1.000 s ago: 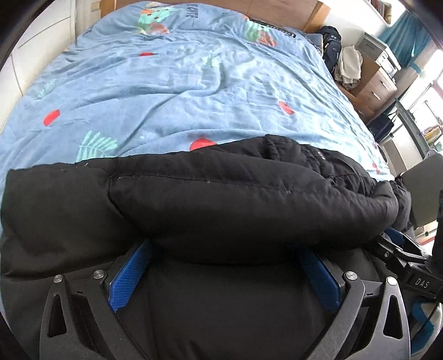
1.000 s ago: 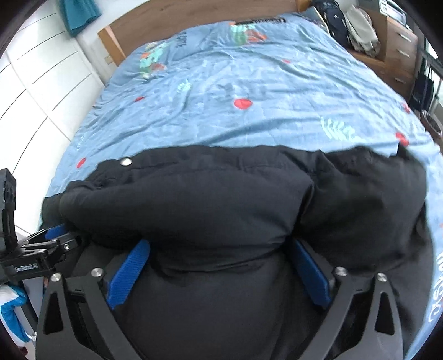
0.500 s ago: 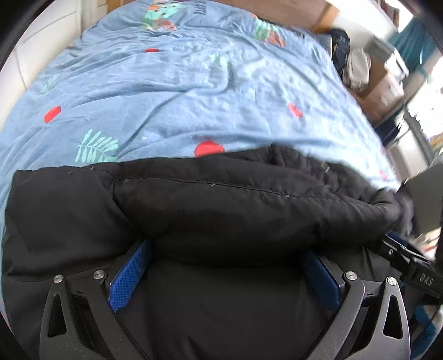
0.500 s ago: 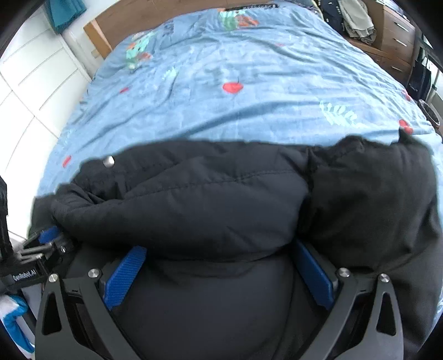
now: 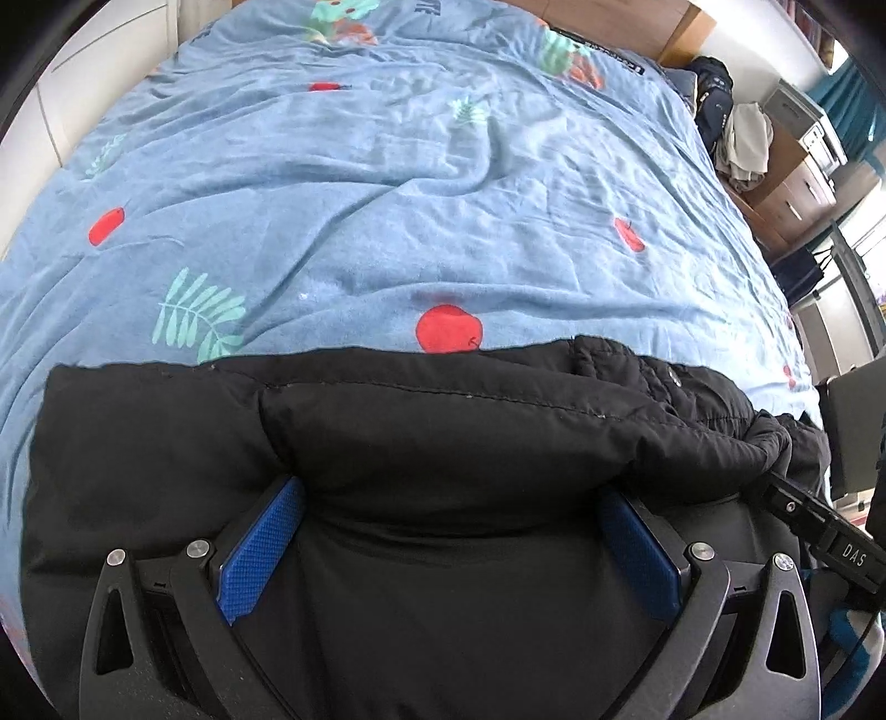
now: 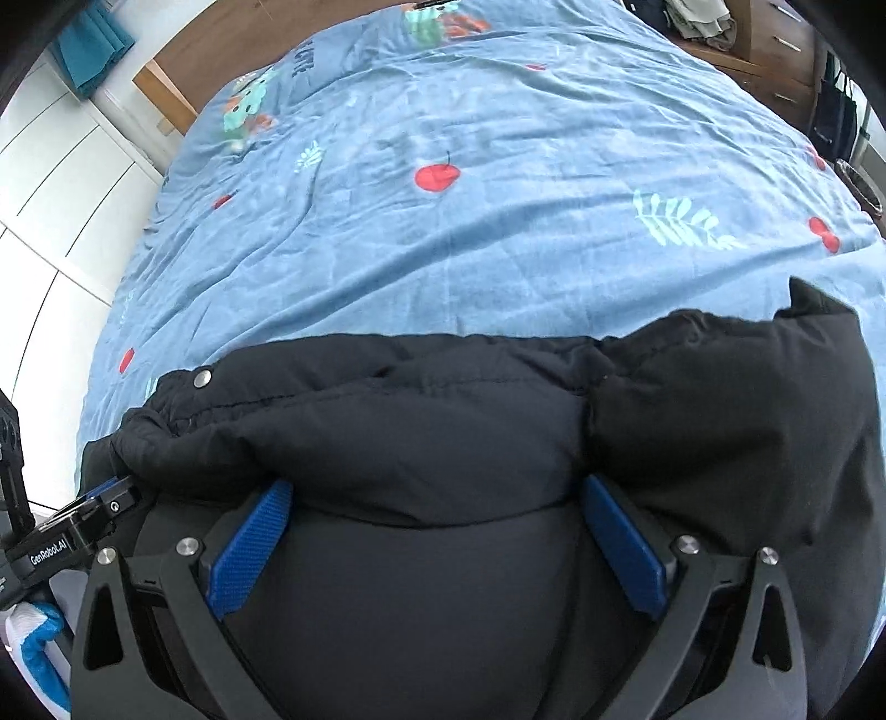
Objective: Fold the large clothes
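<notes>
Evidently a fold is being carried: the left claw (image 5: 443, 545) and the right claw (image 6: 437, 531) are each standing spread with a thick roll of the black padded quilted jacket (image 5: 470, 437) bulging between their blue pads, the jacket lying at the near end of the blue fruit-print bedspread (image 5: 387, 194); next, I judge, the roll needs laying forward evenly; a wooden drawer chest (image 5: 797, 188) is standing beside the bed

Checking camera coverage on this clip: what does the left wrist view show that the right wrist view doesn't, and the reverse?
Left wrist only: the jacket's left end, a white garment draped by the dresser, the right gripper's body.
Right wrist only: the jacket's right end, the white wardrobe doors, a teal cloth, the left gripper's body.
Both: the blue bedspread and a wide-set gripper with puffy jacket bulging between blue pads.
</notes>
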A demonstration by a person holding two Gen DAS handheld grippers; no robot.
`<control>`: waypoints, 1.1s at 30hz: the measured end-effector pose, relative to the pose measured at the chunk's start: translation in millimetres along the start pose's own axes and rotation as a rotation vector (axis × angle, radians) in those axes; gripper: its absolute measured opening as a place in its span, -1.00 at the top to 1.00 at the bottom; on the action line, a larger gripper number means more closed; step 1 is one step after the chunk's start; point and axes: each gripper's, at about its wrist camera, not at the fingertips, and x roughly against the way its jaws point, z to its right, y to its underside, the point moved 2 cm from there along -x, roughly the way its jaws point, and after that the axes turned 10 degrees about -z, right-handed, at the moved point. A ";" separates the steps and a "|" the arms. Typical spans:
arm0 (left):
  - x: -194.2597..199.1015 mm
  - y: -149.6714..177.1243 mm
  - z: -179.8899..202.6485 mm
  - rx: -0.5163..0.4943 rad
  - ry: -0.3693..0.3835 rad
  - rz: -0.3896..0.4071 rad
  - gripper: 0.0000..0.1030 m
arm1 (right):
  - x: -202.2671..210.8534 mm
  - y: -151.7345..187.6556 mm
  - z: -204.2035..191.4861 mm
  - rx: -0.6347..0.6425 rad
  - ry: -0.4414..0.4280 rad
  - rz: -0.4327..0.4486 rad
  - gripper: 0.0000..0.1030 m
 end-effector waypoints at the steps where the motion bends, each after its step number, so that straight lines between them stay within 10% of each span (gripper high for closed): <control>1: 2.2 -0.7 -1.6 -0.005 -0.005 0.003 -0.99 | 4.0 -1.4 0.2 0.010 0.005 0.009 -1.00; 14: 57.6 -2.9 -49.9 0.075 -0.117 0.109 -0.99 | 54.1 -15.9 60.5 0.000 0.194 0.080 -1.00; 24: 81.2 53.7 -29.1 0.017 0.016 0.150 -0.99 | 110.1 43.1 36.6 0.103 0.079 0.167 -1.00; 33: 61.0 71.3 -64.4 0.048 -0.047 0.130 -0.99 | 72.5 71.7 73.8 0.048 0.131 0.098 -1.00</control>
